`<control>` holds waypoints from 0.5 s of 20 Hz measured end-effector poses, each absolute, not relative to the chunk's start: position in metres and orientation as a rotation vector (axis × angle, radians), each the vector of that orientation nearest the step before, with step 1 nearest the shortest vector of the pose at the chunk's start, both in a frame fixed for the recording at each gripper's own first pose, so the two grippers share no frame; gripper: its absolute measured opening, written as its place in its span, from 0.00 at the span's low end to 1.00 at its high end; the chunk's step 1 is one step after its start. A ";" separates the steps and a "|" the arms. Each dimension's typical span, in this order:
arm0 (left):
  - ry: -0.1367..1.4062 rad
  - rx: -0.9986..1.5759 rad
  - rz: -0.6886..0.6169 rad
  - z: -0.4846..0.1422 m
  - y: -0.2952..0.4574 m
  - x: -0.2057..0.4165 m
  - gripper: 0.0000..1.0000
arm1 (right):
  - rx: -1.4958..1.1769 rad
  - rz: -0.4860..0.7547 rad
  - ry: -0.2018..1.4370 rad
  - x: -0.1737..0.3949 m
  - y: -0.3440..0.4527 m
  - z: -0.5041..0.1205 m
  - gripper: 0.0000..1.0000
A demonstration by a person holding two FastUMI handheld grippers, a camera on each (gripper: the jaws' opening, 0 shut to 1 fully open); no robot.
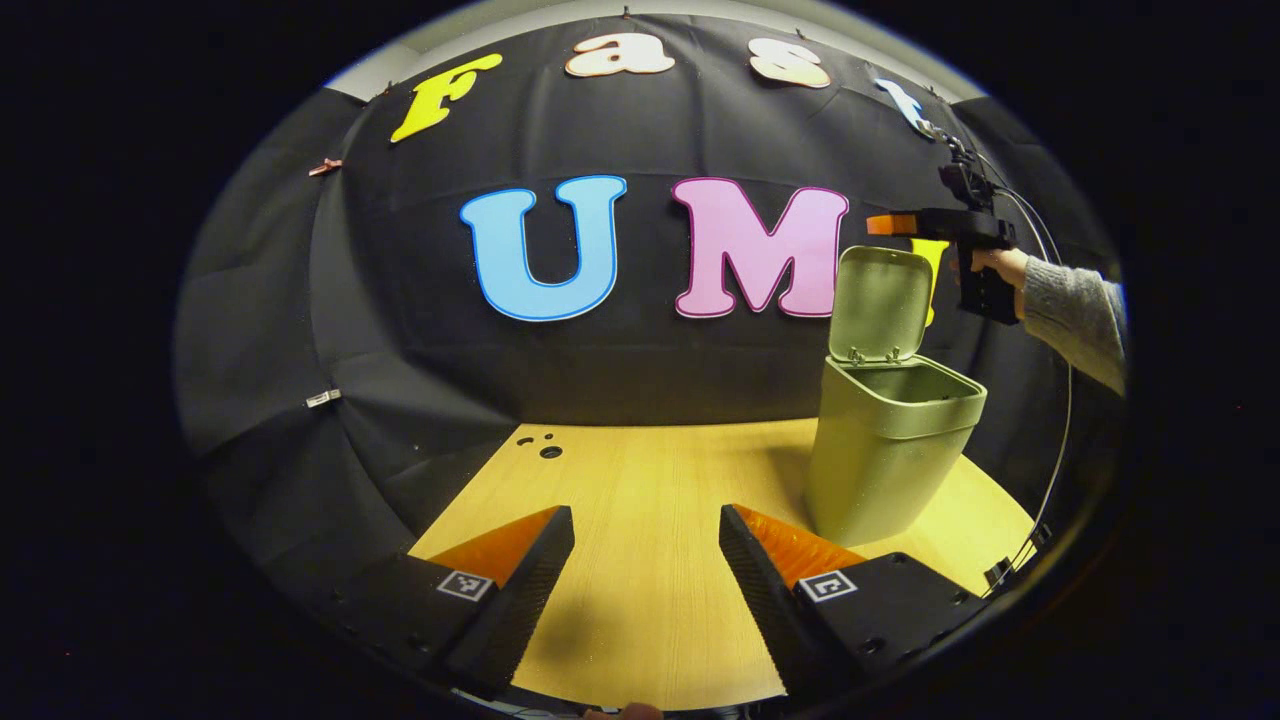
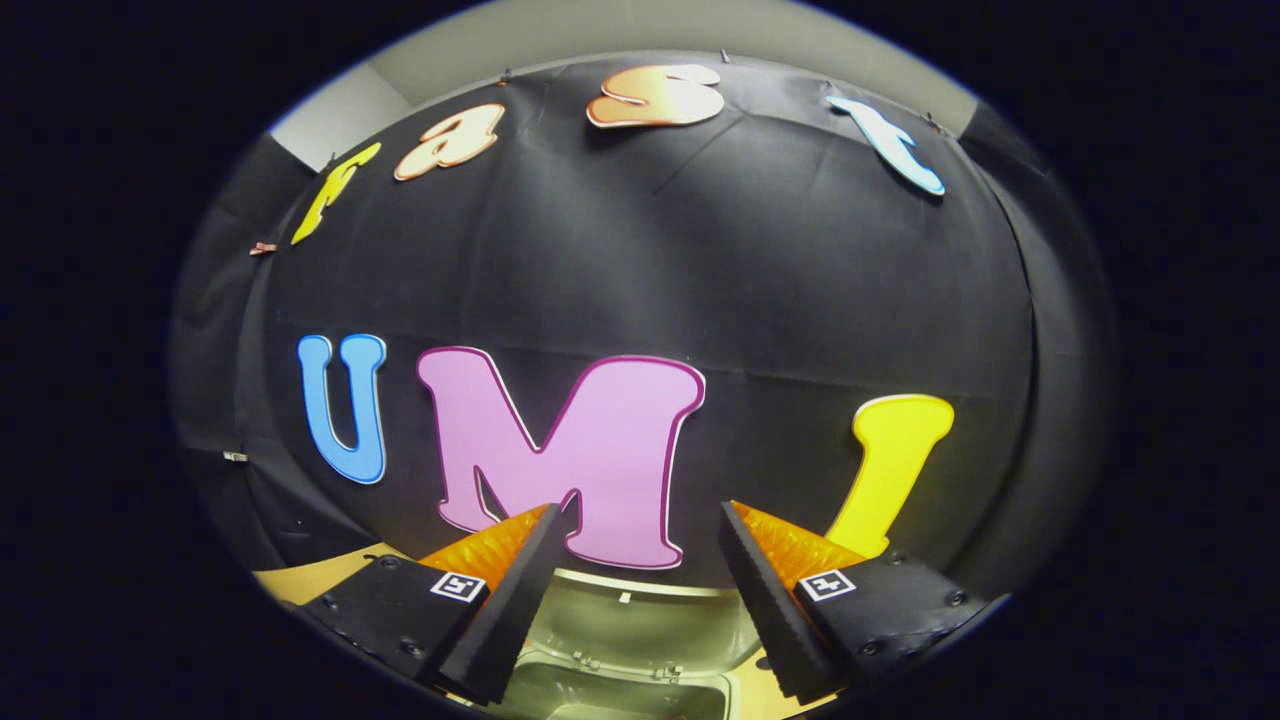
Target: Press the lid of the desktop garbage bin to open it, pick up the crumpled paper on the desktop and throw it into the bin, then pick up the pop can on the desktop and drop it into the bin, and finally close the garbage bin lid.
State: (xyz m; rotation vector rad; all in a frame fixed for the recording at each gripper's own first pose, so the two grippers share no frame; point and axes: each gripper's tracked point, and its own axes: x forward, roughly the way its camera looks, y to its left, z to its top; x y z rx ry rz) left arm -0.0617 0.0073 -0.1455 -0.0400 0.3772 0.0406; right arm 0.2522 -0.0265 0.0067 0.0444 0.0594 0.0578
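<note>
The left tool hung low over the wooden table, its two fingers set wide apart with nothing between them. The part of the table in front of it was bare wood; I could see no crumpled paper and no pop can lying there.

To the right of it stood the green garbage bin on the table, with its lid raised upright at the back, so the first step, pressing the lid open, looked done. The inside of the bin, seen from the left gripper view, was in shadow, and I could not tell what lay in it.

Further right, a hand in a grey sleeve held the right tool high, just above and behind the open lid. In the right gripper view its fingers stood apart and held nothing, and the bin's open mouth was directly under them. My judgement is that paper and can were probably already dropped in, and closing the lid remained.
</note>
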 end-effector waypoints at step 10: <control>0.376 -0.049 0.006 -0.152 0.000 -0.048 0.95 | 0.109 0.119 0.152 0.204 -0.020 -0.021 0.98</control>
